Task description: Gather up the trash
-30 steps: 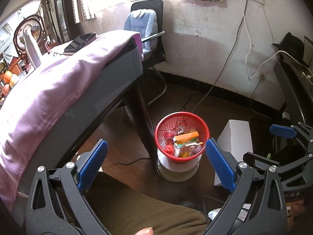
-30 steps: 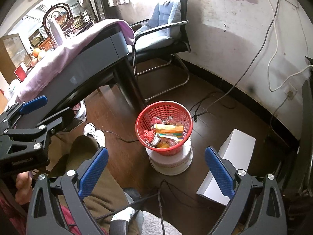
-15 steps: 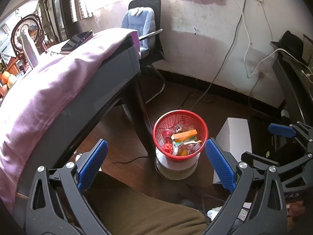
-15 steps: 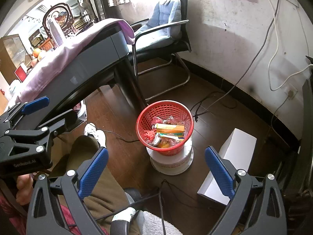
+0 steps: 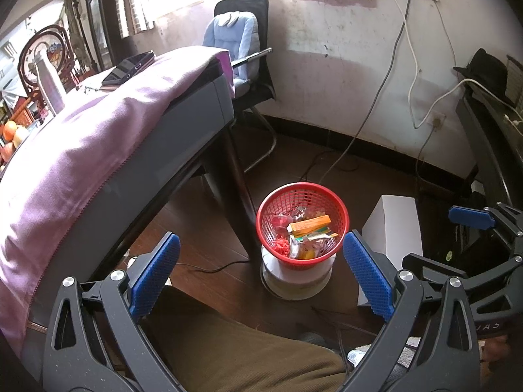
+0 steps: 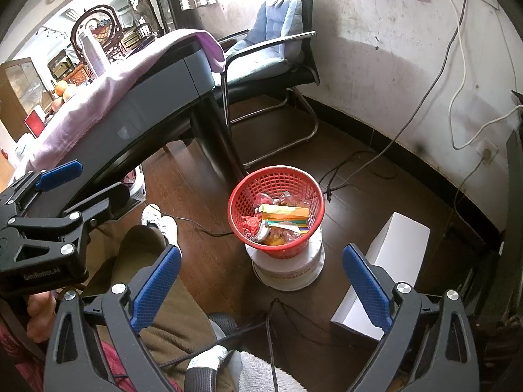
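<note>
red mesh basket (image 5: 302, 225) round, trash-filled; left hand-held gripper (image 5: 261, 274) agape; right hand-held gripper (image 6: 261, 287) agape

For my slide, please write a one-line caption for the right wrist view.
Open right gripper faces a red basket of trash on a white tub, beside a white box.

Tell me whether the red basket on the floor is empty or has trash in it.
It has trash in it. The red basket holds an orange box and wrappers well below its rim, and stands upright on a white tub.
</note>
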`<state>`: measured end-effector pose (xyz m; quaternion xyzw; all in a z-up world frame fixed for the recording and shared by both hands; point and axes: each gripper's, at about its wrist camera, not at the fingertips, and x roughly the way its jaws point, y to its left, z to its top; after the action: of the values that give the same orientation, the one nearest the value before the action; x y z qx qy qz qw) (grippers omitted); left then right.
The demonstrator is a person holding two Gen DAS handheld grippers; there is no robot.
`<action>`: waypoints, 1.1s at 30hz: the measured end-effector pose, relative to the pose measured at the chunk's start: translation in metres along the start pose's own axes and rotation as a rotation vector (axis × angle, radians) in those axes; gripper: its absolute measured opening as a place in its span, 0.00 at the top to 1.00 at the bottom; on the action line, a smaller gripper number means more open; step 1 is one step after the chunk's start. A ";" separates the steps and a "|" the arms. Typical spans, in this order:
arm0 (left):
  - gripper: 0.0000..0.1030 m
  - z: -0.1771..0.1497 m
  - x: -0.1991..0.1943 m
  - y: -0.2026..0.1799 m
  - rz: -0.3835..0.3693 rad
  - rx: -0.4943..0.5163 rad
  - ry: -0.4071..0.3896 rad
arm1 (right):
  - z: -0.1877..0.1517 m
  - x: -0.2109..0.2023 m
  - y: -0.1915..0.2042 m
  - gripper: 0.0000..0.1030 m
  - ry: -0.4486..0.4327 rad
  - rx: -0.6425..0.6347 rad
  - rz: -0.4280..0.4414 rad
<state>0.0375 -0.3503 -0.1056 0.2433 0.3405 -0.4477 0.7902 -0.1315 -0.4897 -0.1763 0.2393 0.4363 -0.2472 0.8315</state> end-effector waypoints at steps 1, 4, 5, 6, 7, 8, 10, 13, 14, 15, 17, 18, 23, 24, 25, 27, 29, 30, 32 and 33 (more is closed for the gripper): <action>0.07 0.000 0.000 0.000 0.000 0.000 0.000 | 0.000 0.000 0.000 0.06 0.000 0.000 0.000; 0.07 0.000 0.000 0.000 0.001 0.000 0.001 | 0.000 0.000 0.000 0.06 0.002 0.000 0.000; 0.07 0.000 0.000 0.000 0.000 -0.001 0.003 | 0.000 0.000 -0.001 0.06 0.002 0.001 0.000; 0.07 -0.001 0.000 0.000 0.000 -0.001 0.004 | 0.000 0.001 -0.001 0.06 0.003 0.002 0.001; 0.07 -0.001 0.001 0.001 -0.001 -0.002 0.005 | 0.000 0.001 -0.001 0.06 0.002 0.002 0.001; 0.07 -0.001 0.001 0.001 -0.001 -0.002 0.006 | -0.001 0.001 -0.001 0.06 0.003 0.002 0.001; 0.07 -0.001 0.002 0.002 0.000 0.001 0.007 | -0.001 0.001 0.000 0.06 0.002 0.001 0.002; 0.07 -0.001 0.002 0.002 0.000 0.003 0.008 | 0.000 0.001 -0.001 0.06 0.002 0.002 0.003; 0.07 -0.001 0.002 0.002 0.001 0.004 0.008 | 0.000 0.001 -0.001 0.06 0.003 0.002 0.003; 0.07 -0.001 0.002 0.002 0.002 0.004 0.008 | 0.000 0.001 -0.001 0.06 0.003 0.002 0.003; 0.07 -0.001 0.002 0.002 0.001 0.005 0.008 | 0.000 0.001 -0.001 0.06 0.003 0.002 0.002; 0.07 -0.002 0.002 0.002 0.000 0.005 0.009 | 0.000 0.001 -0.001 0.06 0.003 0.002 0.003; 0.07 -0.001 0.004 0.003 -0.001 0.006 0.013 | -0.001 0.002 0.000 0.06 0.004 0.005 0.004; 0.07 -0.002 0.004 0.003 -0.001 0.006 0.013 | -0.001 0.002 -0.001 0.06 0.004 0.004 0.004; 0.07 -0.001 0.004 0.003 -0.001 0.007 0.013 | 0.000 0.002 -0.001 0.06 0.004 0.004 0.004; 0.07 -0.001 0.004 0.002 -0.001 0.009 0.015 | 0.000 0.002 -0.001 0.06 0.004 0.004 0.004; 0.07 -0.001 0.005 0.002 0.000 0.008 0.015 | 0.000 0.002 -0.001 0.06 0.003 0.003 0.004; 0.07 -0.001 0.005 0.002 -0.001 0.008 0.016 | 0.000 0.002 -0.001 0.06 0.003 0.003 0.004; 0.07 -0.002 0.005 0.002 -0.001 0.009 0.017 | 0.000 0.002 -0.002 0.06 0.004 0.004 0.004; 0.07 -0.002 0.005 0.002 -0.001 0.010 0.017 | 0.000 0.002 -0.001 0.06 0.004 0.004 0.004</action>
<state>0.0405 -0.3509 -0.1108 0.2508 0.3451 -0.4477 0.7859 -0.1315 -0.4909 -0.1782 0.2424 0.4368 -0.2459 0.8307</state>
